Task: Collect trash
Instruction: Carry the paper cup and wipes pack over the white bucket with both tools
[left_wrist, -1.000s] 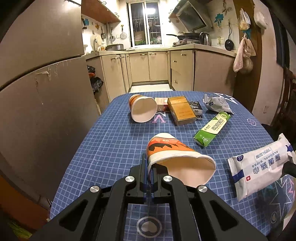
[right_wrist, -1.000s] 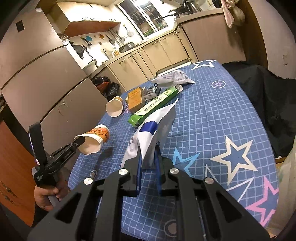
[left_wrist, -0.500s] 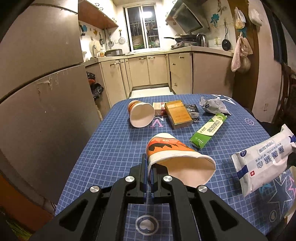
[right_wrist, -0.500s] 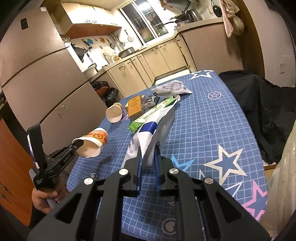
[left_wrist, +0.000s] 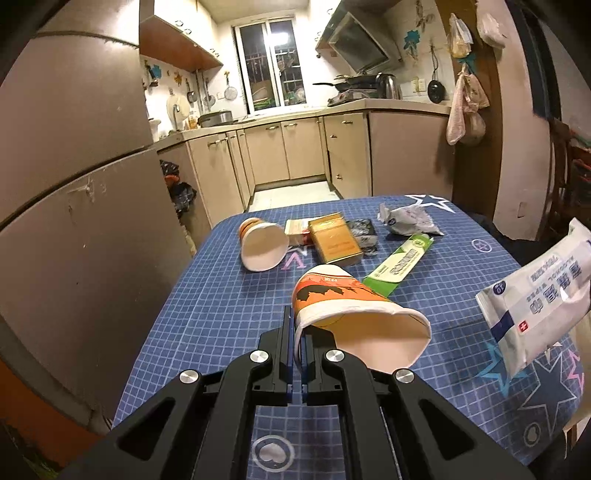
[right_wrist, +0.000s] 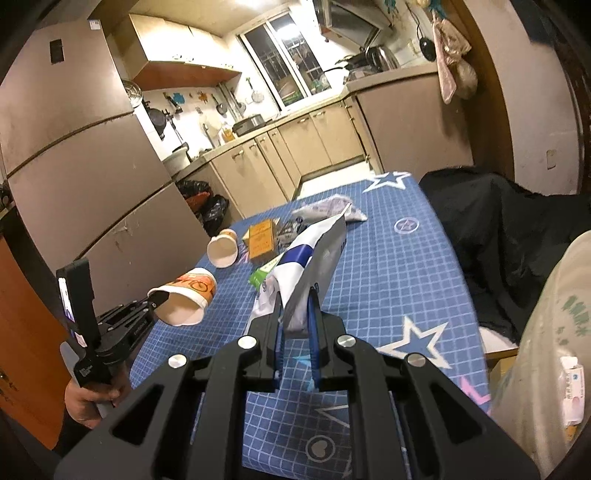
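Left wrist view: the left claw (left_wrist: 297, 334) is clamped on the rim of the orange paper cup (left_wrist: 354, 317), which rides clear above the blue counter (left_wrist: 207, 310), higher than a second ago. At the right edge the wipes packet (left_wrist: 539, 299) hangs in the air too, having climbed since then; what holds it is cut off here. Left on the counter: a second cup (left_wrist: 263, 248) on its side, a yellow box (left_wrist: 334, 240), a green sachet (left_wrist: 400, 262) and a crumpled wrapper (left_wrist: 406, 220). The dark thing behind the box is hard to make out.

Right wrist view: the right claw (right_wrist: 297, 317) is pinched shut on the packet's lower end, the packet standing up and hiding most of the green sachet. To the left, a hand (right_wrist: 92, 400) carries the other claw with its cup. Both pieces are lifted, so I'd say they are ready to go to a bin. No bin is surely in sight; the pale sack (right_wrist: 546, 332) at right may be one.
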